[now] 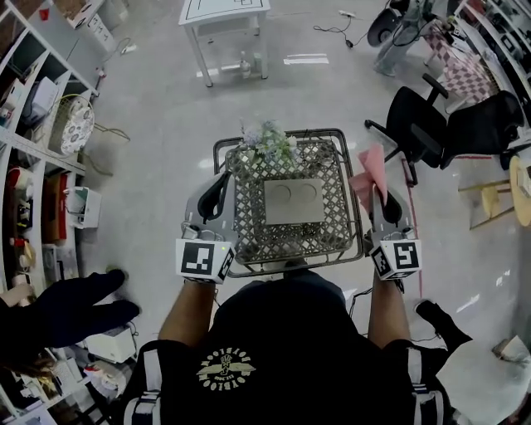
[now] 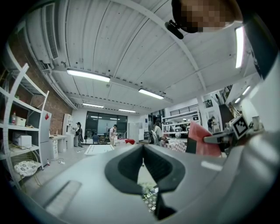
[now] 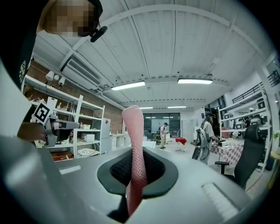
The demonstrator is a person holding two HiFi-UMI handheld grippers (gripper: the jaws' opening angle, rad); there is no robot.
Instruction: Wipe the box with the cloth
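A flat grey box [image 1: 293,202] with two round dents in its top lies in a wire basket [image 1: 249,220] in front of me. My right gripper [image 1: 377,194] is at the basket's right edge, raised and pointing away from me. It is shut on a pink cloth [image 1: 370,172] that stands up from its jaws. The right gripper view shows the cloth [image 3: 133,131] pinched between the pads of that gripper [image 3: 133,168]. My left gripper [image 1: 221,187] is at the basket's left edge. Its jaws are shut with nothing between them [image 2: 143,159]. Neither gripper touches the box.
A bunch of artificial flowers [image 1: 270,139] lies at the basket's far end. Shelves [image 1: 41,166] line the left side and a white table [image 1: 224,21] stands ahead. A black office chair [image 1: 440,124] and a wooden stool [image 1: 498,199] are on the right. Someone's dark sleeve [image 1: 75,303] reaches in at the lower left.
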